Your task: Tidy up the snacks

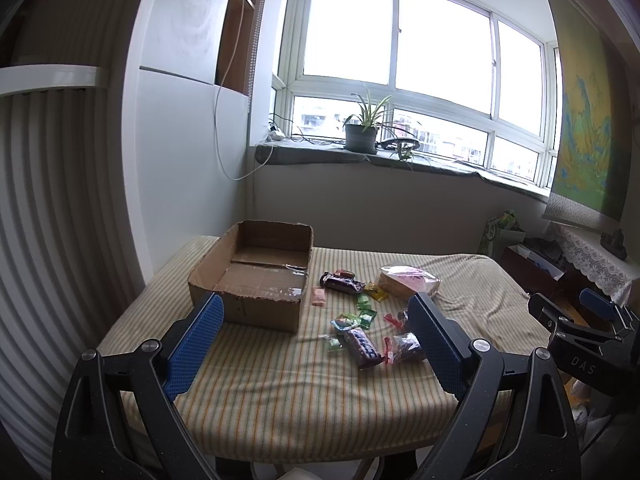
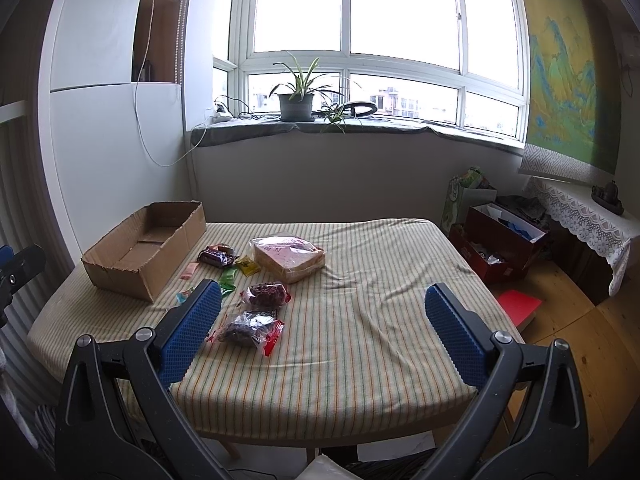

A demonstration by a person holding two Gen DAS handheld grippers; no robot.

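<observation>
An empty open cardboard box (image 1: pixel 256 276) (image 2: pixel 140 248) sits at the table's left. Several wrapped snacks lie to its right: a bagged bread slice (image 1: pixel 408 279) (image 2: pixel 290 258), a dark chocolate bar (image 1: pixel 342 282) (image 2: pixel 216 257), a purple bar (image 1: pixel 362 346), two clear bags of dark dried fruit (image 2: pixel 250 328) (image 2: pixel 267 294), and small green, yellow and pink candies (image 1: pixel 362 312). My left gripper (image 1: pixel 316 320) is open and empty, held above the table's near edge. My right gripper (image 2: pixel 322 310) is open and empty, above the near right of the table; it also shows in the left wrist view (image 1: pixel 592 320).
The table wears a striped cloth (image 2: pixel 360 280). A window sill with a potted plant (image 2: pixel 296 100) lies behind. Red boxes (image 2: pixel 500 248) and a red book (image 2: pixel 520 306) sit on the wooden floor at right, beside a lace-covered cabinet (image 2: pixel 584 220).
</observation>
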